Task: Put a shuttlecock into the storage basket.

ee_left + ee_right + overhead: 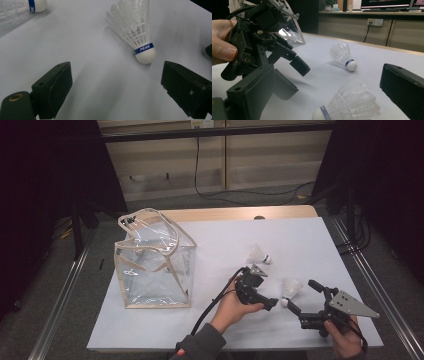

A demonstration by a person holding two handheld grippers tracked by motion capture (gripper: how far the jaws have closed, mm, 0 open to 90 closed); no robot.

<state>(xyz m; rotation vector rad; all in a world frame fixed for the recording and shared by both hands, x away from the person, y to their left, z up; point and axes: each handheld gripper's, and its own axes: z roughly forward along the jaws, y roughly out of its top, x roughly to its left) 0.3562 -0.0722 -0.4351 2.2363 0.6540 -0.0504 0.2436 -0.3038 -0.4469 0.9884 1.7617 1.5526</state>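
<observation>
there, "peak" on shuttlecock (140, 37) band

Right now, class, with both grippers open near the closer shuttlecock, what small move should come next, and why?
Probably ease the open right gripper forward around the near white feathered shuttlecock, then close. That shuttlecock lies loose on the white table, already between its jaws in the right gripper view.

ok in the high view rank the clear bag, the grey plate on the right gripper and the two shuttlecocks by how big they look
1. clear bag, by far the largest.
2. grey plate.
3. near shuttlecock and far shuttlecock: they look alike, so no ranking; the far one only seems slightly smaller from distance.
</observation>
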